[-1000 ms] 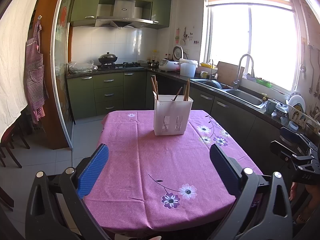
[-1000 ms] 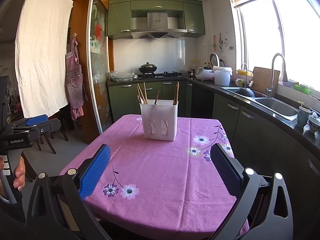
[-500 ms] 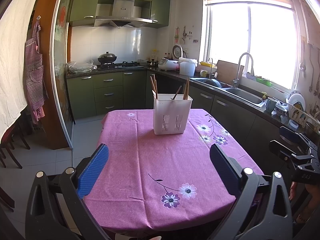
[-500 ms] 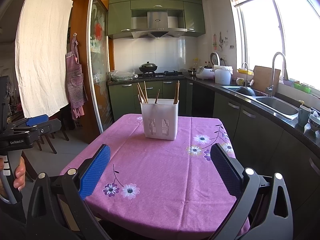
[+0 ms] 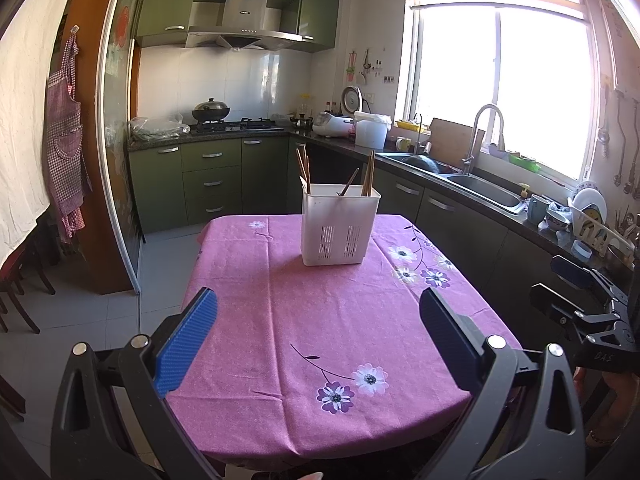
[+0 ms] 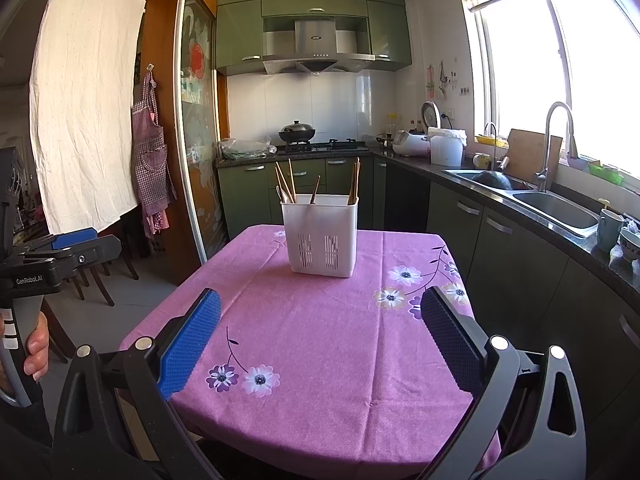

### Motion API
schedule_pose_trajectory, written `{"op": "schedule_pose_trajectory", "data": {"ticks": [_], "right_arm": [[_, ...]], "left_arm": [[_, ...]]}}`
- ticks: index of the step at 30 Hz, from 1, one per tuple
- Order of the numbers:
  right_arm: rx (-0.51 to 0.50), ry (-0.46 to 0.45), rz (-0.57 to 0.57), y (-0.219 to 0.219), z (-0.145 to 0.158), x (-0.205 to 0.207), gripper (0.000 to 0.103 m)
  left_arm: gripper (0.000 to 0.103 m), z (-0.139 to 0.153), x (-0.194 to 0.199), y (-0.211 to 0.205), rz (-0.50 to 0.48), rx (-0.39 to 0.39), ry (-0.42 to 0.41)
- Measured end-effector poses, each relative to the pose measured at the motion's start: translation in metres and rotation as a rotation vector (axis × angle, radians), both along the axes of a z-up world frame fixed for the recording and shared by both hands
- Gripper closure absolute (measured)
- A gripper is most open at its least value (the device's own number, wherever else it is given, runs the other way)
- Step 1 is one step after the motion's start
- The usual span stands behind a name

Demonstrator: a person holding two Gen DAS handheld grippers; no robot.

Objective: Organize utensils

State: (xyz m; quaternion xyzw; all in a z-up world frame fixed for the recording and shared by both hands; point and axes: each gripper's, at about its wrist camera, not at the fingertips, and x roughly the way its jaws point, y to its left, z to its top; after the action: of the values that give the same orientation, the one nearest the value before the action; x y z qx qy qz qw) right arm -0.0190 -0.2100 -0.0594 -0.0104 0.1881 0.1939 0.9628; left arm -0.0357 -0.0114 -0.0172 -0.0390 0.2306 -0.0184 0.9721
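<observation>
Both grippers hang at the near edge of the table, fingers spread and holding nothing: left gripper, right gripper. Against the view of one second ago, almost nothing differs; each camera sits only slightly nearer the table. At 12 o'clock, well apart from both, stands the holder, upright, with chopsticks leaning inside. No utensil lies loose on the cloth. This fits either a finished sorting or one awaiting regrouping within the holder.
</observation>
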Motion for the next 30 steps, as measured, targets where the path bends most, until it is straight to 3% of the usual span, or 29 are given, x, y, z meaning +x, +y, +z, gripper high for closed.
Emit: {"op": "schedule_pose_trajectory", "data": {"ticks": [9,19,30], "right_arm": [[-0.002,0.011,0.004,0.000,-0.001,0.003,0.005],[-0.002,0.025,0.007,-0.001,-0.003,0.006,0.005],[-0.001,0.035,0.011,-0.002,-0.004,0.009,0.005]], "left_arm": [[0.007,-0.001,0.009,-0.004,0.011,0.044,0.024],[0.007,0.000,0.012,-0.004,-0.037,0.019,0.007],[0.007,-0.005,0.019,-0.001,0.021,0.041,0.054]]}}
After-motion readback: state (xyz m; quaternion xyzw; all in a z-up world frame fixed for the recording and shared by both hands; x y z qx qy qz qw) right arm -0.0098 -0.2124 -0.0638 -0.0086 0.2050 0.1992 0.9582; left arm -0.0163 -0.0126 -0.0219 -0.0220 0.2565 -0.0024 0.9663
